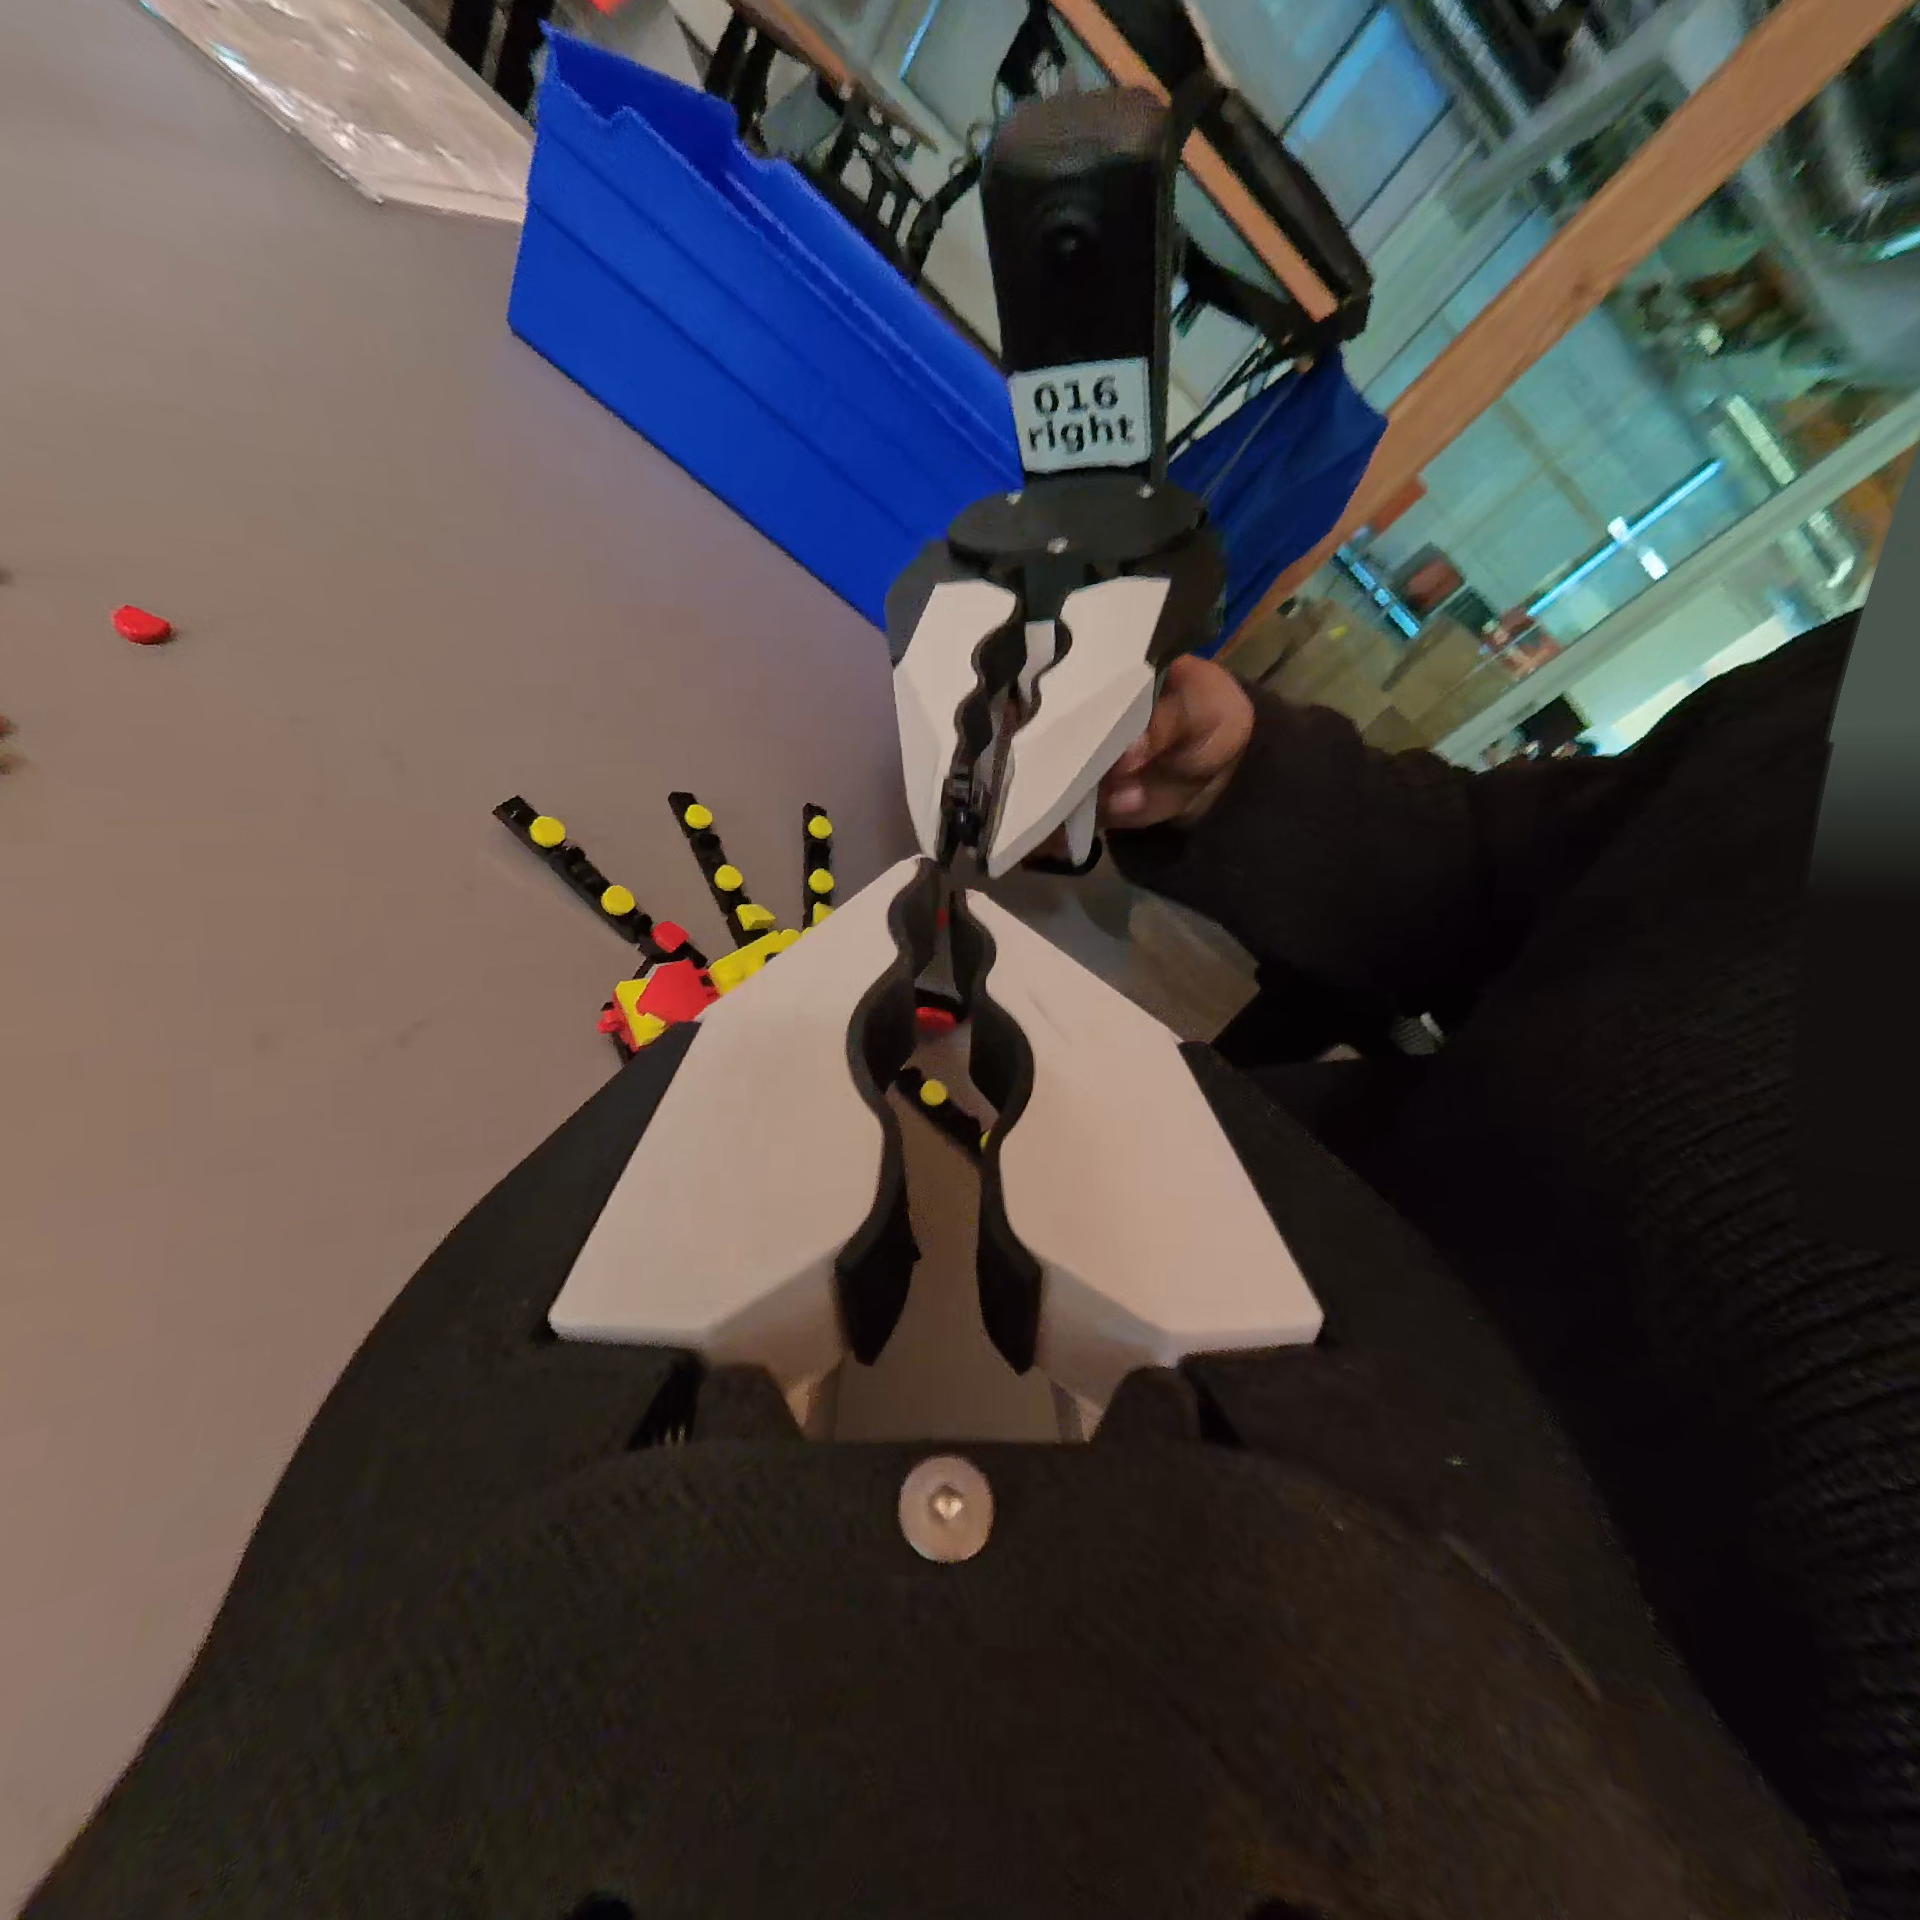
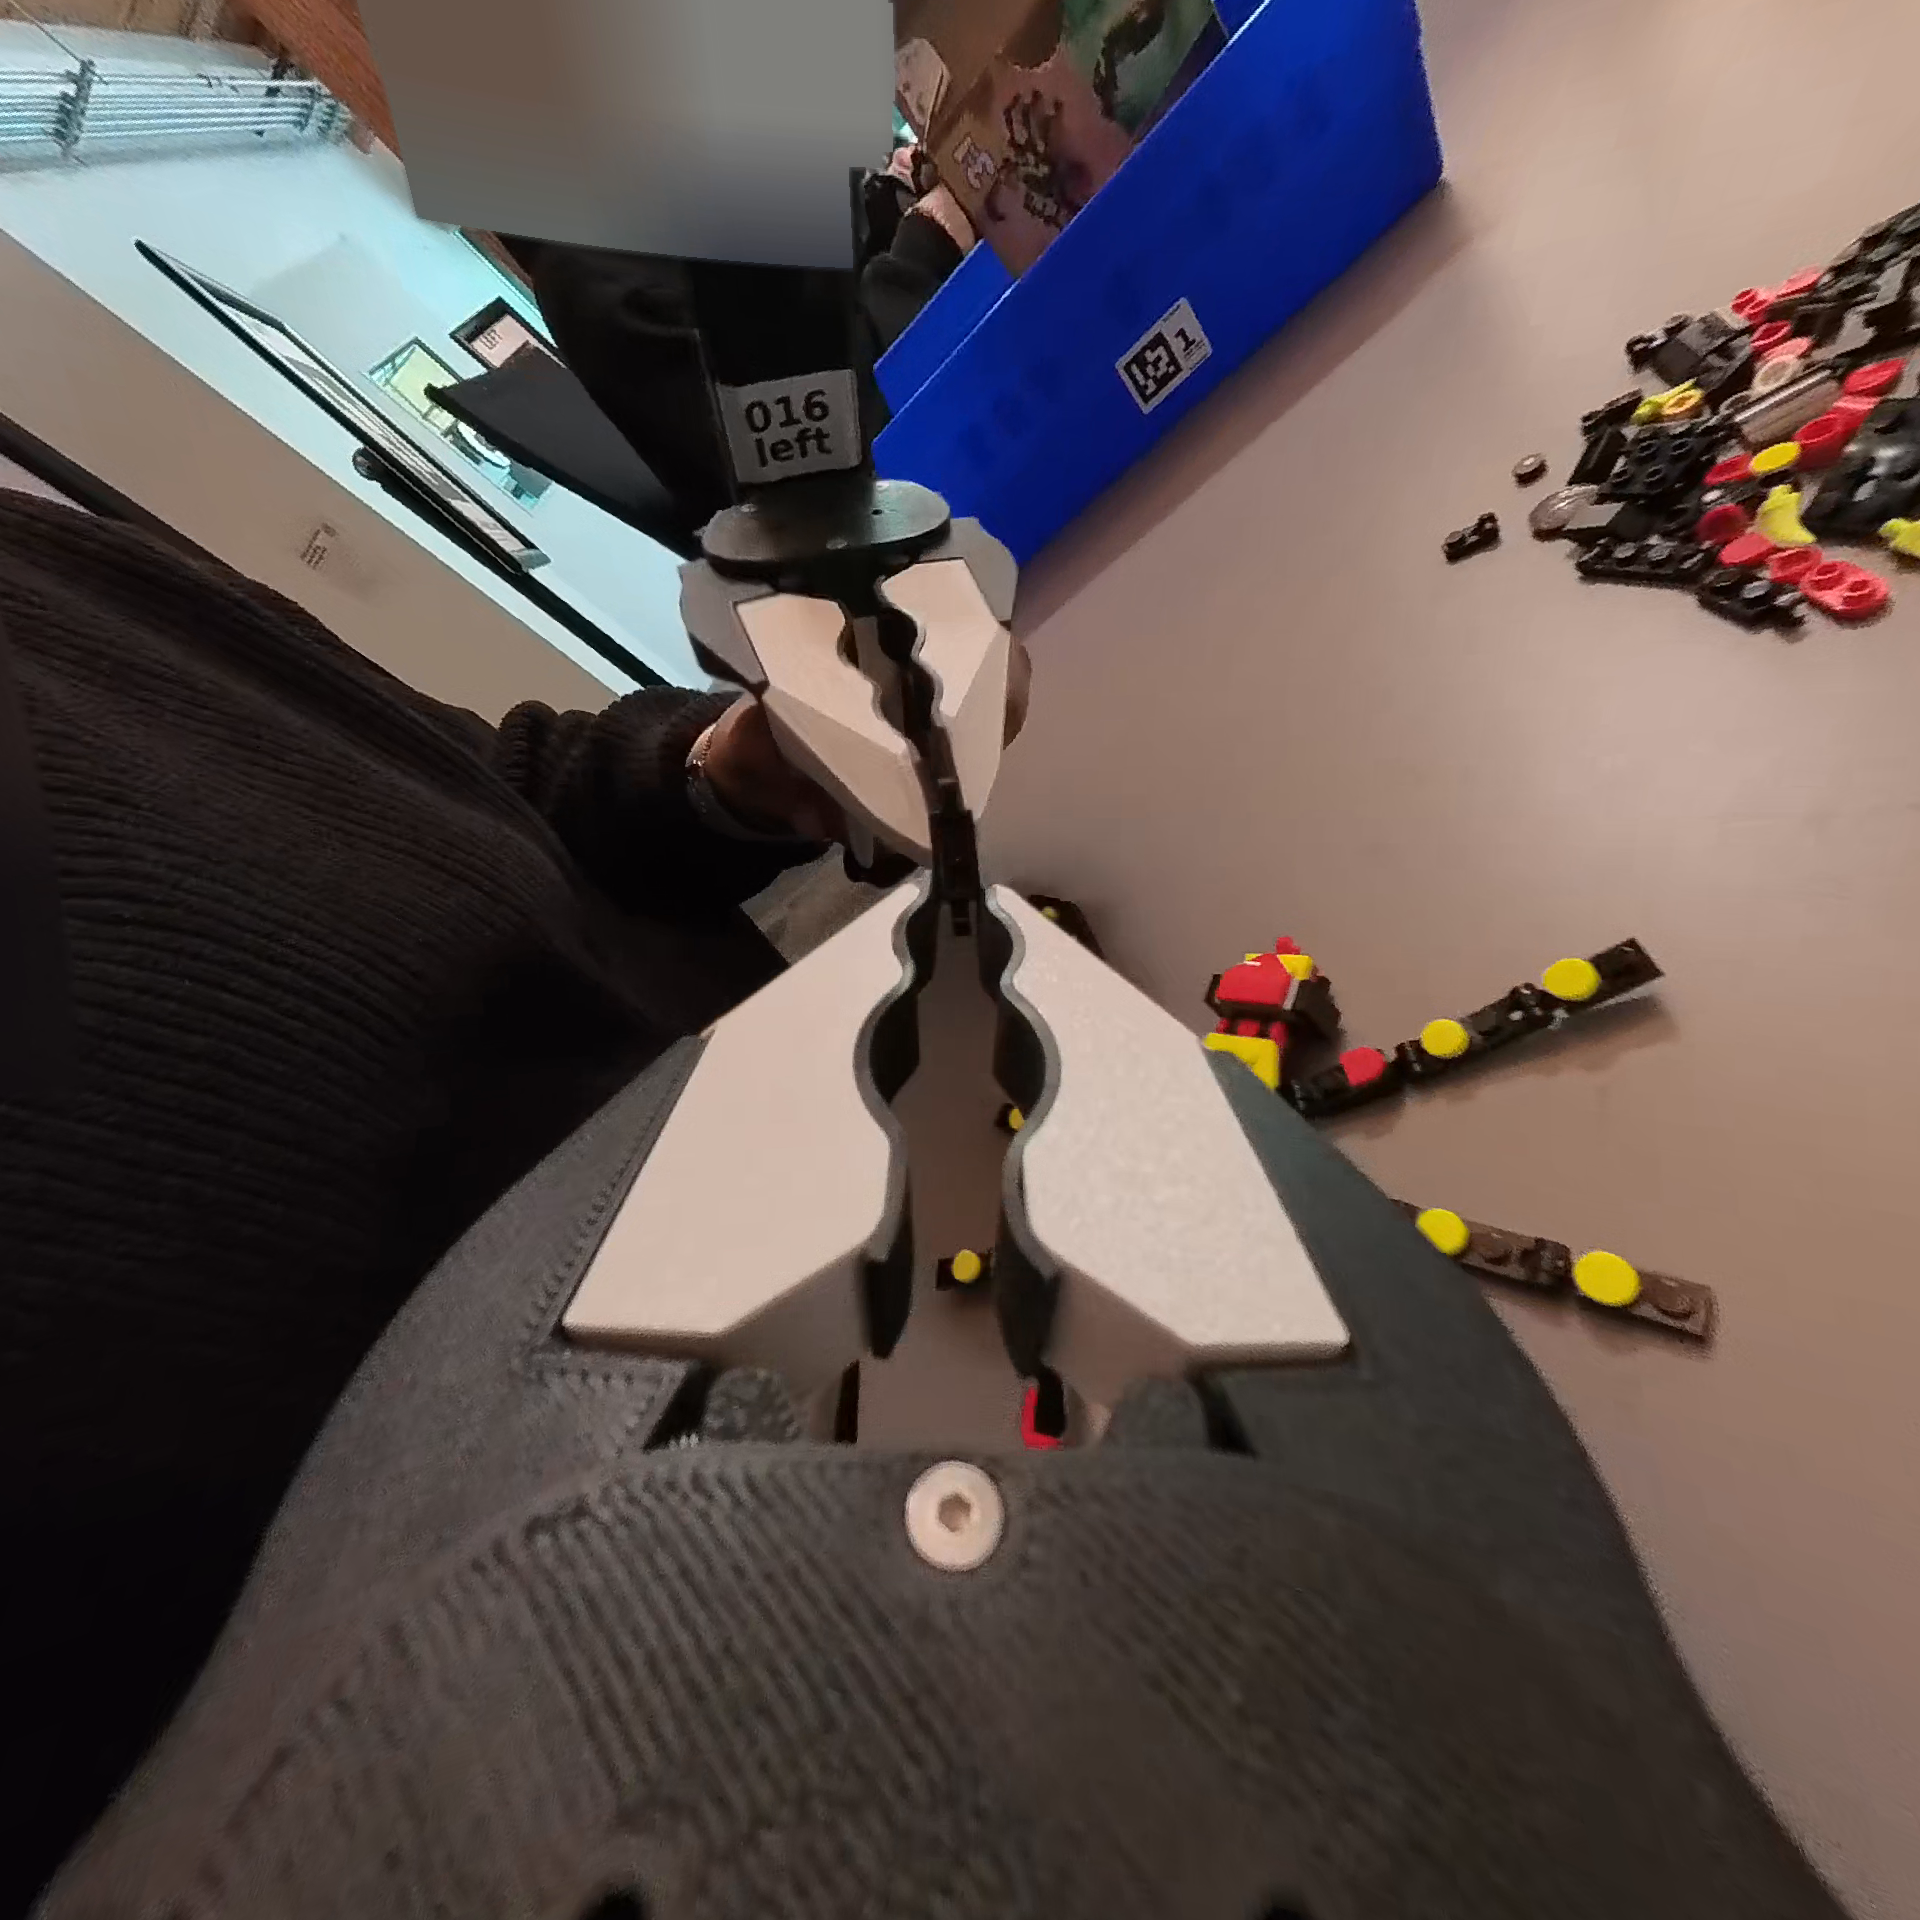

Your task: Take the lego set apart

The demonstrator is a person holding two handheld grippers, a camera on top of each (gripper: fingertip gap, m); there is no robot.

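My left gripper [image 1: 932, 885] and my right gripper [image 1: 971, 847] meet tip to tip above the table. Both are shut on the ends of one small black lego piece [image 1: 957, 826]. In the right wrist view the same black piece [image 2: 951, 868] spans from my right gripper [image 2: 956, 906] to the left gripper [image 2: 951, 821]. The rest of the lego set [image 1: 665, 992] lies on the table below: a red and yellow core with black strips carrying yellow studs [image 1: 582, 873]. It also shows in the right wrist view [image 2: 1273, 1003], with its strips [image 2: 1507, 1018] fanning to the right.
A blue bin [image 1: 748, 343] stands at the table's far side and also shows in the right wrist view [image 2: 1195, 312]. A pile of loose black, red and yellow pieces [image 2: 1766, 468] lies apart. One red piece [image 1: 140, 623] lies alone. A person's dark sleeves are close by. The grippers are tip to tip, or close to it.
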